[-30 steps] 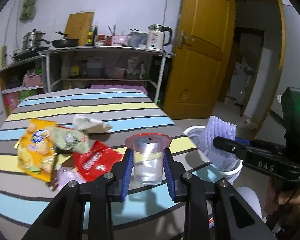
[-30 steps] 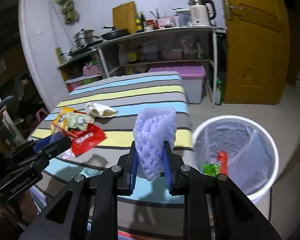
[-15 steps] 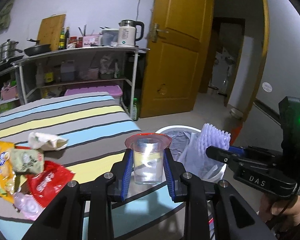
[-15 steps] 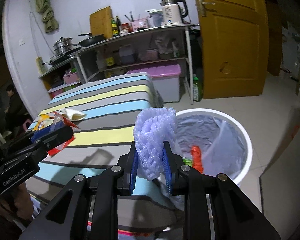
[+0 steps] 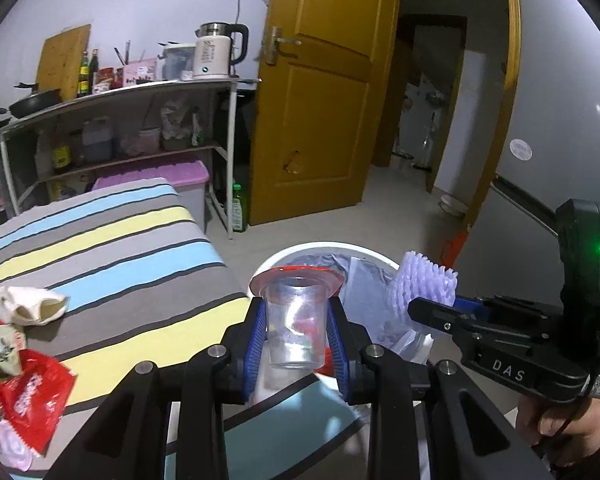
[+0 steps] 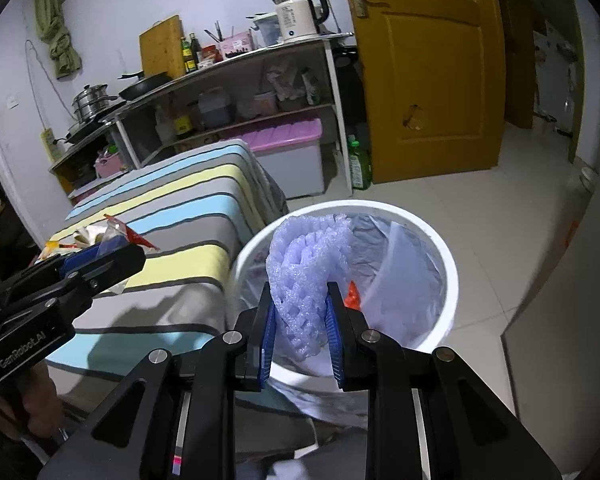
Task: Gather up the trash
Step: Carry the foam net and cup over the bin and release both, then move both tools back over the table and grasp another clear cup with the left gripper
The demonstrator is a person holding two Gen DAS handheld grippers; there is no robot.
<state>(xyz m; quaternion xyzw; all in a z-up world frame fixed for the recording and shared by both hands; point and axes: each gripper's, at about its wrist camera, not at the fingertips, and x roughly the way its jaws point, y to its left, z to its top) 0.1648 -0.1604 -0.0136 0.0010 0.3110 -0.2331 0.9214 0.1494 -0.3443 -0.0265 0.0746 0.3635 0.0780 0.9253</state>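
Cup sits upright, clamped in the left gripper at the bin rim. Foam net is pinched by the right gripper over the bin. Wrappers lie on the table.

Each camera rides on its own gripper, looking forward along the fingers. Both face the yellow door and shelf, close above the white bin beside the striped bed, which both views share.
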